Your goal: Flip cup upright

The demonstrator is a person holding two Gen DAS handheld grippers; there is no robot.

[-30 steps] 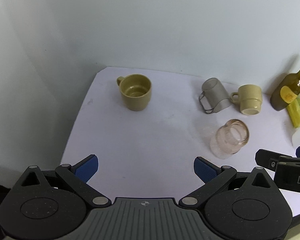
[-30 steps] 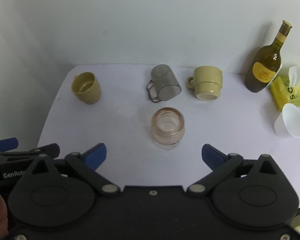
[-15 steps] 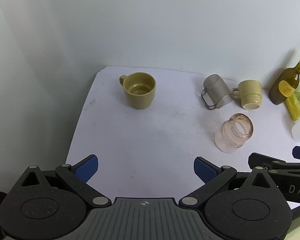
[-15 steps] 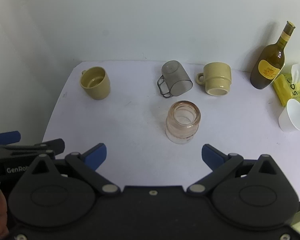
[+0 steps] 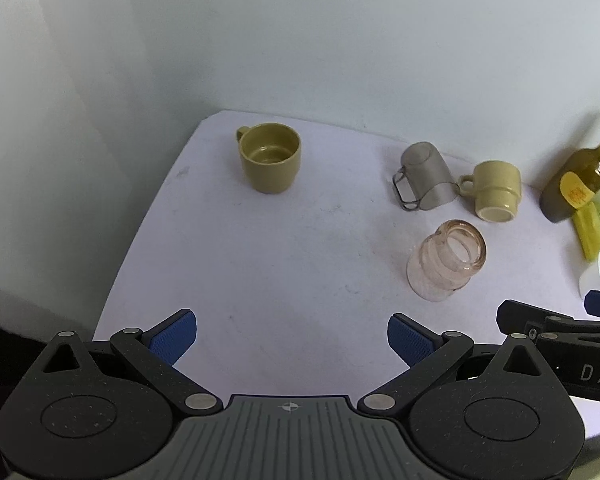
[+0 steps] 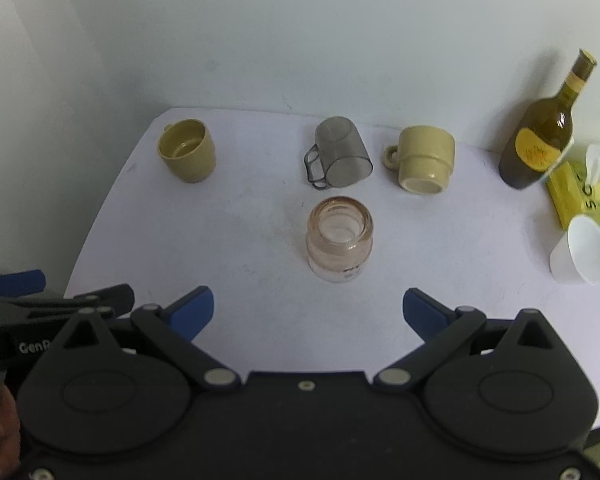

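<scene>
A pink clear glass cup (image 6: pixel 339 241) stands mouth down on the white table (image 6: pixel 240 240), straight ahead of my right gripper (image 6: pixel 308 312), which is open and empty a short way before it. The cup shows in the left wrist view (image 5: pixel 446 265) to the right of my left gripper (image 5: pixel 292 340), also open and empty. A grey clear mug (image 6: pixel 338 154) lies on its side behind it. A cream mug (image 6: pixel 424 160) stands upside down beside that. An olive mug (image 6: pixel 188 150) stands upright at the back left.
A dark wine bottle (image 6: pixel 540 140), a yellow tissue pack (image 6: pixel 584 196) and a white paper cup (image 6: pixel 580 256) are at the right edge. White walls close the back and left. The table's left edge drops off near the left gripper.
Both grippers have pulled back and shifted a little; the cups look smaller and farther. Nothing on the table has moved, and both grippers stay open.
</scene>
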